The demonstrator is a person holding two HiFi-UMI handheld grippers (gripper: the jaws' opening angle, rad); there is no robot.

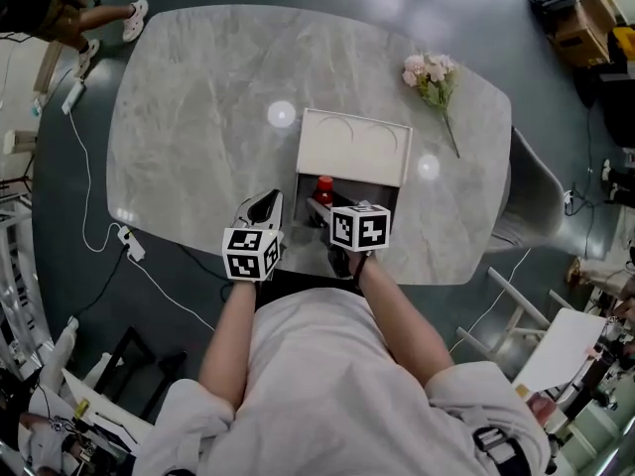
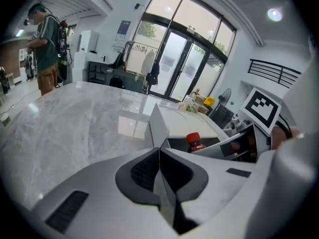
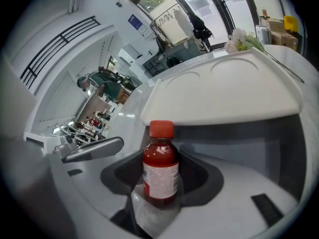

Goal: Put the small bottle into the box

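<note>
A marble table (image 1: 198,117) seen from above. Straight ahead at twelve o'clock stands a white box (image 1: 354,147), lid tipped back. The right gripper (image 3: 162,183) clamps a small bottle (image 3: 160,166) with a red cap upright, inside the box's open mouth. Whether its base touches the box floor cannot be seen. The left gripper (image 2: 159,168), at nine o'clock of the opening, has its jaws pressed together on nothing. The placing step seems nearly finished. Next comes lowering until the bottle rests, then spreading the jaws and lifting clear.
</note>
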